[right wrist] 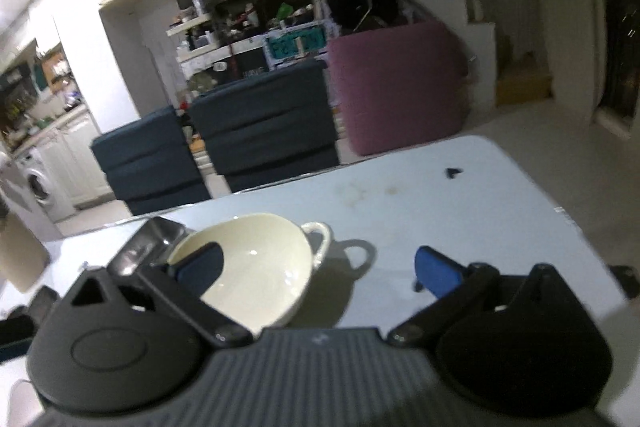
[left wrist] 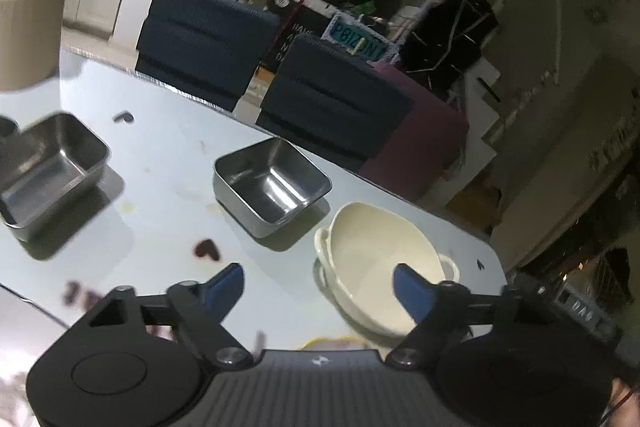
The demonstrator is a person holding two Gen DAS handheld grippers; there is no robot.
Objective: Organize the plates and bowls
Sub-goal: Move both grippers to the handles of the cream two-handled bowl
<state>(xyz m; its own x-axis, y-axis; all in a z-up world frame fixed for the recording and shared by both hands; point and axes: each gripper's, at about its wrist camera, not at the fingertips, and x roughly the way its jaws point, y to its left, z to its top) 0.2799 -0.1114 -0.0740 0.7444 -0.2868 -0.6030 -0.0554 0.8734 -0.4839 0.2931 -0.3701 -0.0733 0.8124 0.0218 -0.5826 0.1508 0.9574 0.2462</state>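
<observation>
A cream bowl (left wrist: 376,251) with two looped handles sits on the pale table (left wrist: 168,163) near its right end. My left gripper (left wrist: 320,283) hovers just short of it, open; its right fingertip (left wrist: 412,287) overlaps the bowl's inside and nothing is pressed. Two square steel containers stand further left, one in the middle (left wrist: 272,183) and one at the left (left wrist: 48,171). In the right wrist view the same cream bowl (right wrist: 260,267) lies under the left finger of my right gripper (right wrist: 318,267), which is open and holds nothing. A steel container (right wrist: 152,247) sits behind the bowl.
Two dark blue chairs (left wrist: 208,39) (left wrist: 336,99) stand along the table's far edge, with a purple seat (right wrist: 396,87) beyond. Small dark heart-shaped marks (left wrist: 206,249) dot the tabletop. A beige object (left wrist: 28,39) stands at the far left. The table's rounded corner (right wrist: 500,155) is to the right.
</observation>
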